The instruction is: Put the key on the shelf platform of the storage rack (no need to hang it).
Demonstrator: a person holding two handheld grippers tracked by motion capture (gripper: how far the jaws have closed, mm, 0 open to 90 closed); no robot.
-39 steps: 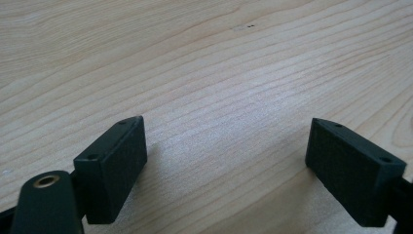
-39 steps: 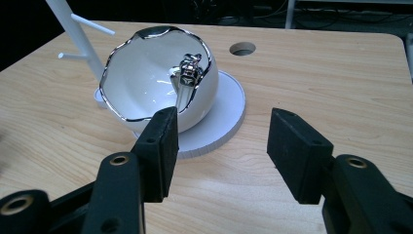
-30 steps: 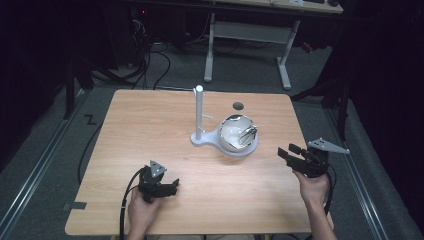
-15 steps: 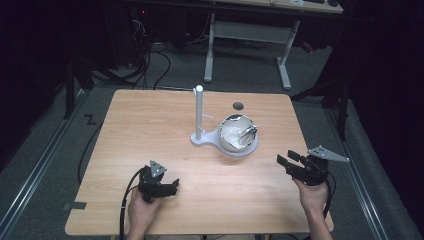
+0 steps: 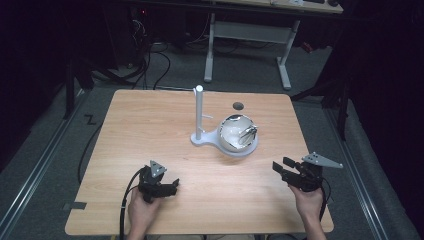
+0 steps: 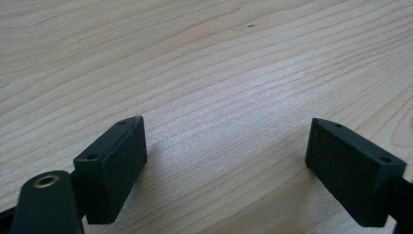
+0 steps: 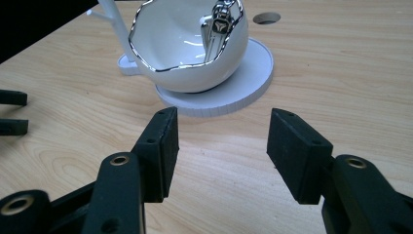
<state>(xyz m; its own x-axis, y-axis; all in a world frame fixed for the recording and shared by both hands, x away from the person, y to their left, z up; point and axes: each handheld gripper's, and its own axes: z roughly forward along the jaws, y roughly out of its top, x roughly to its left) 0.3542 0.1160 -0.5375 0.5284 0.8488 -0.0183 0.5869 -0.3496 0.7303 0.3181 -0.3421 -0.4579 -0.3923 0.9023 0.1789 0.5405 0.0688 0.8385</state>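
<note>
A white bowl (image 5: 236, 134) with a shiny wavy rim sits on a round white stand (image 5: 207, 140) near the middle of the desk (image 5: 150, 120), closer to the far edge. Something shiny lies inside it (too small to name). The left gripper (image 5: 171, 186) rests near the front edge, jaws wide apart, holding nothing. The right gripper (image 5: 281, 165) is by the right edge, jaws apart and empty, pointing at the bowl.

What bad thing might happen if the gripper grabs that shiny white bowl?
The glossy white bowl with a wavy silver rim looks smooth and rounded, so the open right gripper might slip off it. It sits on the white round stand base, beside the thin white post, so a bump might tip it. The silver metal piece inside might rattle or fall out.
</note>
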